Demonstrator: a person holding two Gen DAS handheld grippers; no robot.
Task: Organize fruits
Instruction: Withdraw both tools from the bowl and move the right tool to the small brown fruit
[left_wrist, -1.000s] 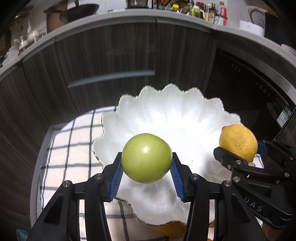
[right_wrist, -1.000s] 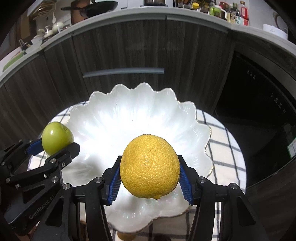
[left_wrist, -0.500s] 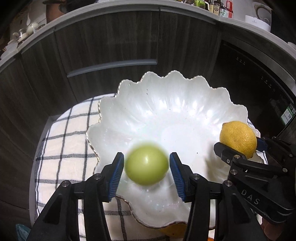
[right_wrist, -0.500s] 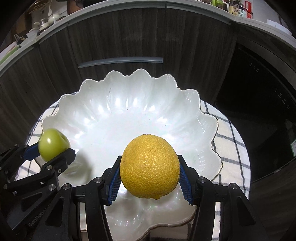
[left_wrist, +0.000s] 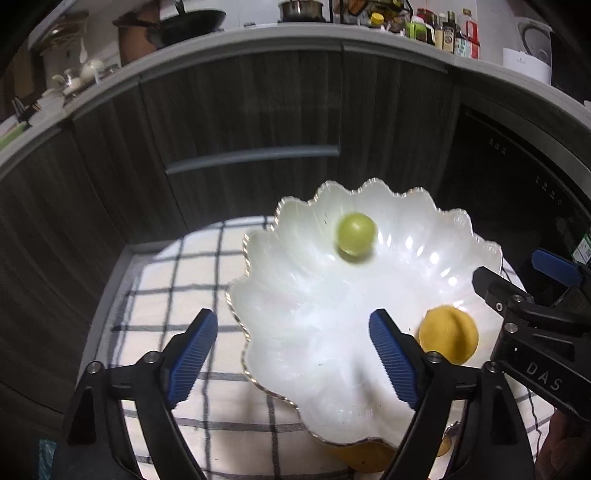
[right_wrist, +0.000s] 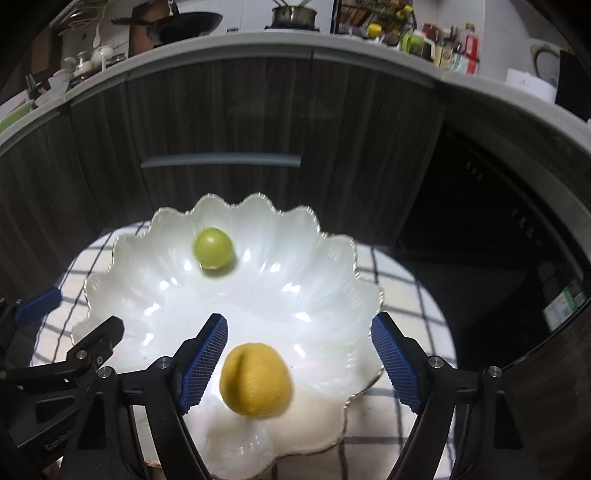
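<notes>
Resting on checked cloth (left_wrist: 177, 295), white scalloped bowl (right_wrist: 122, 280) lies below both claws. Left claw (left_wrist: 293, 356) jaws opening, wide, nothing between pads. Right claw (right_wrist: 299, 360) jaws opening, wide; blurred yellow lemon (right_wrist: 255, 380) in bowl just beside its left pad, not gripped. Green apple (left_wrist: 355, 232) in bowl, well ahead of both claws.

My green fruit (left_wrist: 356, 233) and lemon (right_wrist: 255, 380) smear with blur in the bowl (left_wrist: 295, 295). An orange thing (left_wrist: 364, 458) peeks from under the bowl's near rim, too hidden to name. The bottles (left_wrist: 448, 31) up on the far counter are too small to read. My right tongs (left_wrist: 524, 280) are cut off at the frame's edge.
</notes>
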